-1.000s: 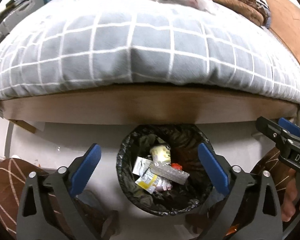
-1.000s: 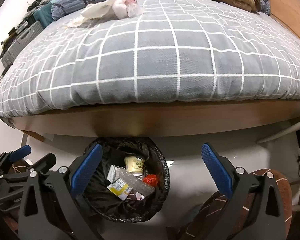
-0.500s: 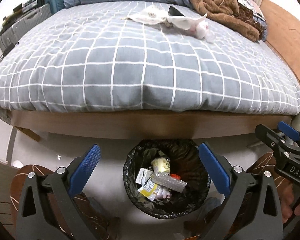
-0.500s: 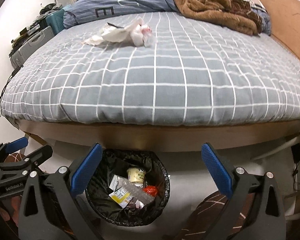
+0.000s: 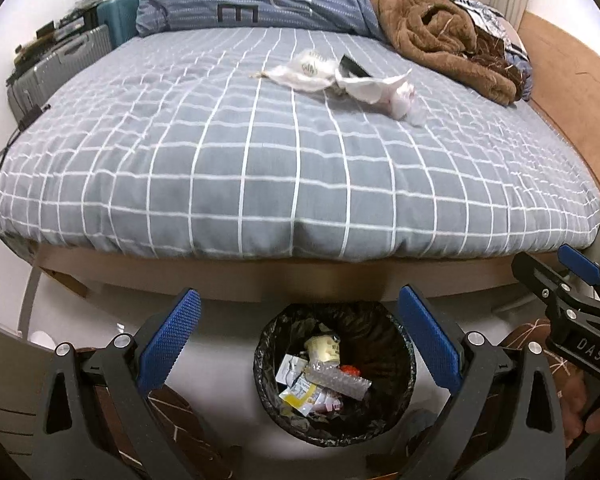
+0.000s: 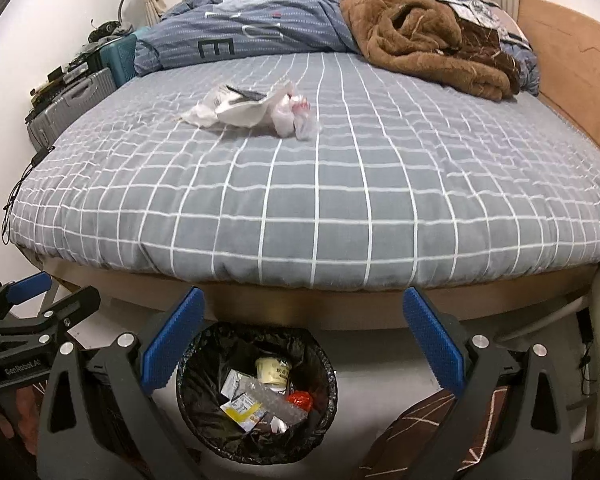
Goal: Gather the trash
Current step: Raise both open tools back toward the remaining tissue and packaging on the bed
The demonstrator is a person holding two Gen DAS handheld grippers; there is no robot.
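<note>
A pile of crumpled white paper and plastic trash (image 5: 340, 78) lies on the grey checked bed (image 5: 260, 168), toward the far middle; it also shows in the right wrist view (image 6: 256, 110). A black-lined trash bin (image 5: 334, 376) holding wrappers and a cup stands on the floor at the bed's foot, also in the right wrist view (image 6: 256, 392). My left gripper (image 5: 298, 340) is open and empty above the bin. My right gripper (image 6: 300, 340) is open and empty, just right of the bin, and shows at the left wrist view's right edge (image 5: 572, 292).
A brown blanket (image 6: 428, 36) and a blue duvet (image 6: 252, 36) are heaped at the bed's head. Suitcases (image 6: 84, 100) stand along the left wall. A wooden headboard panel (image 6: 572, 64) runs along the right. The wooden bed frame (image 6: 340, 308) overhangs the bin.
Both grippers have risen and pulled back from the bin, so more of the bed top and the trash pile shows. Both stay open and empty.
</note>
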